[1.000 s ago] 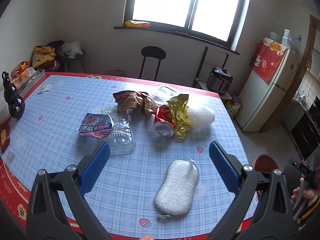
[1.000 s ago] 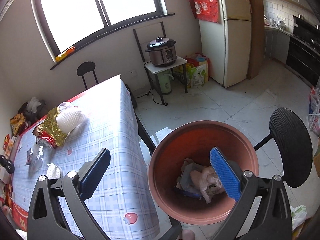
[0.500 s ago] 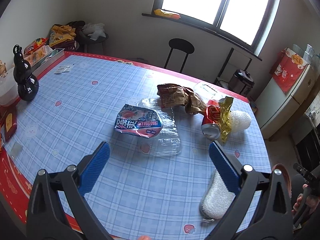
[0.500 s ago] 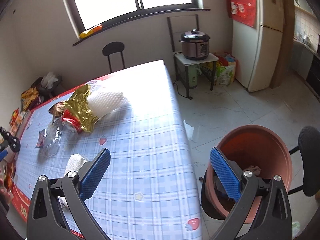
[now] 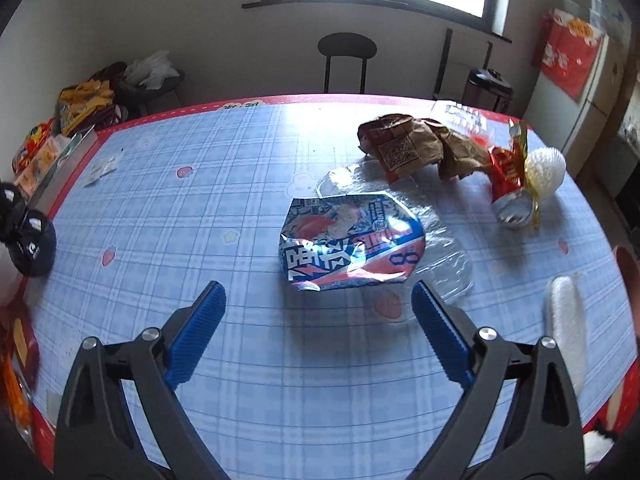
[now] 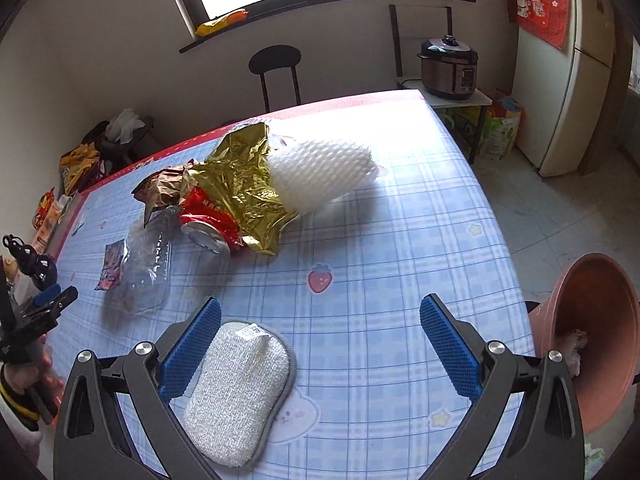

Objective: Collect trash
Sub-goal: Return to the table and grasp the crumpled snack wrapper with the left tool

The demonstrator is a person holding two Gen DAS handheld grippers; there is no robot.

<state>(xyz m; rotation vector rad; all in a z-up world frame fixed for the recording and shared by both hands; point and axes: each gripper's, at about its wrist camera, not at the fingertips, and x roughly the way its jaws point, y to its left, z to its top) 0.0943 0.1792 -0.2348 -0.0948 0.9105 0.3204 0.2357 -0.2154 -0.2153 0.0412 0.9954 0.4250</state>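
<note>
Both grippers had swung across since a sec before: my left one, which had the white sponge under it, now sat over the crumpled blue-and-pink wrapper [image 5: 349,243], and my right had left the bin and come back over the table.

Left gripper [image 5: 319,300] – jaws wide but closing, nothing between the pads, wrapper just ahead of the tips. Wrapper lay on a flattened clear plastic sheet [image 5: 436,240], mid-table. Right gripper [image 6: 320,312] – jaws spread wide, holding nothing; white sponge [image 6: 240,388] lay on the cloth beside its left finger, can't tell if touching.

Rest of the trash sat in a clump toward the far right of the table in left view: brown paper bag [image 5: 412,148], crushed red can [image 5: 508,188] on its side w/ gold foil [image 6: 236,184] draped over it, white foam net [image 6: 324,176] touching the foil. Clear squashed bottle [image 6: 148,268] lay near the can in right view. Nothing blocked the wrapper from my side.

Terracotta bin [image 6: 596,336] stood off the table's right edge, some scraps inside. Black bottle [image 5: 30,240] stood at the left edge, snack bags piled past the far left corner.

Table [image 5: 200,208] had a blue plaid cloth w/ red border and strawberry prints. Black chair [image 5: 347,56] at the far side under the window; pressure cooker [image 6: 450,68] on a small stand, fridge [image 6: 576,80] beyond it. Tiled floor, pale.
</note>
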